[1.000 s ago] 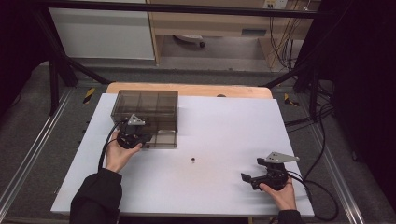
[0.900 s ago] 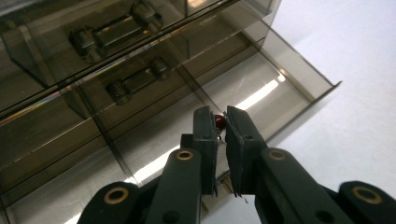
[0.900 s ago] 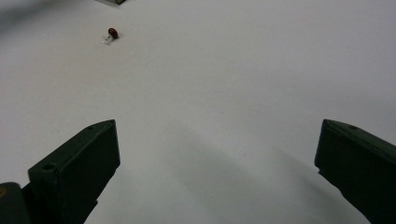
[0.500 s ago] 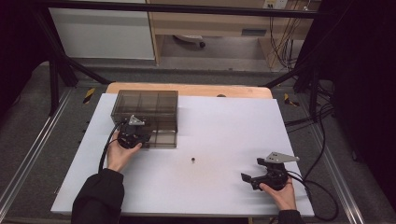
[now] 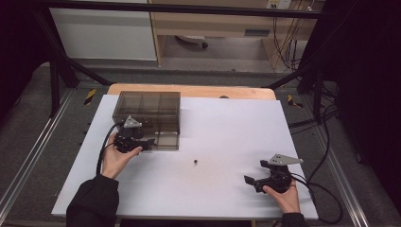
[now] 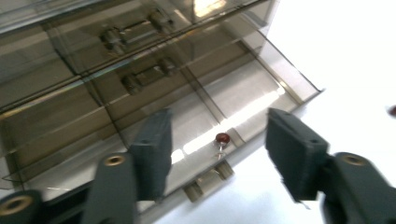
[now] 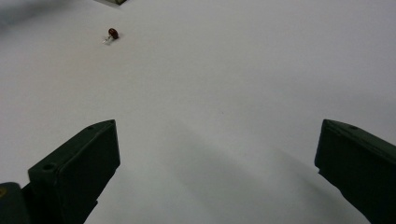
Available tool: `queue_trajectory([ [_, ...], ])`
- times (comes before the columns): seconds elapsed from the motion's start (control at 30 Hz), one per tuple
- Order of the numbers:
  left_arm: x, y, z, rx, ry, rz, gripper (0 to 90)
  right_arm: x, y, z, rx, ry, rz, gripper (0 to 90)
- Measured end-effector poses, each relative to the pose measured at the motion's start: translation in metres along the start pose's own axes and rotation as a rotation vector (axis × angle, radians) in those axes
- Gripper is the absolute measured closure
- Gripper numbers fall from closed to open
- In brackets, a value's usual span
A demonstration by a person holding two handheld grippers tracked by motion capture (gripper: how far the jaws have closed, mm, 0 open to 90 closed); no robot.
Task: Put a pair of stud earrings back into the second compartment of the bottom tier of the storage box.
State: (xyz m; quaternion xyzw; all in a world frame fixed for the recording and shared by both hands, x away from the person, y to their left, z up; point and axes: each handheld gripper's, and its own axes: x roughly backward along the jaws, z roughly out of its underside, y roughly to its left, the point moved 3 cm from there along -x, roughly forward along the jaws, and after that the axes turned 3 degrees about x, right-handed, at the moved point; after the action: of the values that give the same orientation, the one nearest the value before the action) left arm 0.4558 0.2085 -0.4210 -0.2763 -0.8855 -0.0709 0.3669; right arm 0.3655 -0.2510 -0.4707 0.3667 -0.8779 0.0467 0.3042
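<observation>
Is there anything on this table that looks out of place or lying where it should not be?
One small red-headed part lies alone on the white table, apart from the smoky compartment box. A matching part already sits in the box's front compartment.

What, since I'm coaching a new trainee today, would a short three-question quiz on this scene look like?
1. True or false: the right gripper holds the loose red bead on the white table.
2. Where does the second red bead, between the left gripper's jaws, lie? A) in the open drawer B) on the table C) on top of the box
3. Fill in: the right gripper's jaws stand ____.
Key: 1 false. 2 A; the left jaws have just been opening, and the bead lies free between them. 3 open.
</observation>
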Motion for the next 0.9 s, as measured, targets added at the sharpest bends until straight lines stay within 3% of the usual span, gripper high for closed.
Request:
queue_trajectory([
  [0.17, 0.007, -0.008, 0.003, -0.001, -0.017, 0.03, 27.3, 0.0, 0.0, 0.0, 0.004, 0.001, -0.001, 0.8],
  [0.4, 0.008, -0.021, 0.012, -0.032, -0.018, 0.067, 17.0, 0.0, 0.0, 0.0, 0.001, -0.001, 0.0, 0.7],
  [0.9, -0.006, -0.07, 0.013, -0.119, 0.003, 0.133, 12.9, 0.0, 0.0, 0.0, 0.004, 0.0, 0.0, 0.7],
])
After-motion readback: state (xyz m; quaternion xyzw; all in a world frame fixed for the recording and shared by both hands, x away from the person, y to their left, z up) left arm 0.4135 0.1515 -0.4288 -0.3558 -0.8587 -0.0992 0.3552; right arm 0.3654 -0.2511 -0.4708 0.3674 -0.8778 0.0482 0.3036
